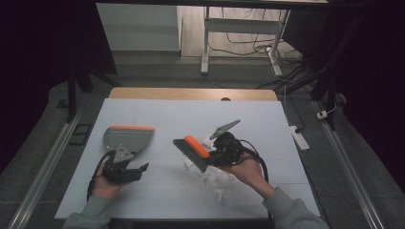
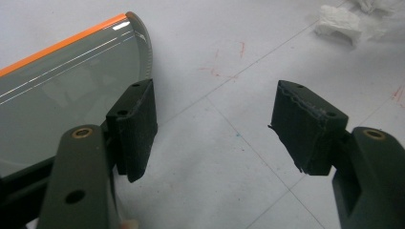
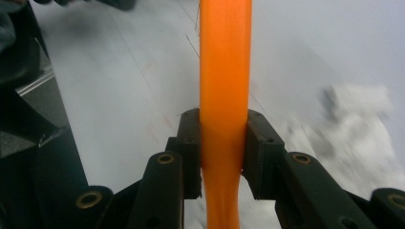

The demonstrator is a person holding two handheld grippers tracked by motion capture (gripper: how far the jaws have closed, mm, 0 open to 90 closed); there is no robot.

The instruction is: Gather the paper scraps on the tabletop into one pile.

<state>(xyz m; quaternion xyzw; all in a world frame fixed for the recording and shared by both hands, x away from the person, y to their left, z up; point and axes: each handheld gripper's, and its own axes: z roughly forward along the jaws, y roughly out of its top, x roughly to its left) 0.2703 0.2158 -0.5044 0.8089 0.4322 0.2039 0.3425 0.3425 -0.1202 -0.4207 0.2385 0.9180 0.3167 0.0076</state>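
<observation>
Counter (image 1: 157, 112): pale grey-white top with faint grid lines and a few red marks, a wooden strip along its far edge. Dustpan (image 1: 128, 137): grey, with an orange strip along its far edge, lying flat on the left half of the counter, just beyond the left hand; in the left gripper view its curved rim sits beside the left-hand jaw, and whether they touch cannot be told. Brush (image 1: 195, 150): orange back over dark bristles, held off the counter near the middle, slanting from far left to near right, its orange handle running back between the jaws of the right claw. Right claw (image 1: 216, 153): clamped on the brush handle, both pads pressed against the orange plastic as the right gripper view shows; held in the right hand at centre right, a grey three-cornered plate standing above it. Left claw (image 1: 138, 169): jaws standing wide apart with bare counter between them, gripping nothing; held in the left hand at the near left, pointing right. Crumpled paper (image 1: 212, 179): white scraps scattered on the counter under and just near of the brush and right hand; more pieces show at the far right in the left gripper view.
</observation>
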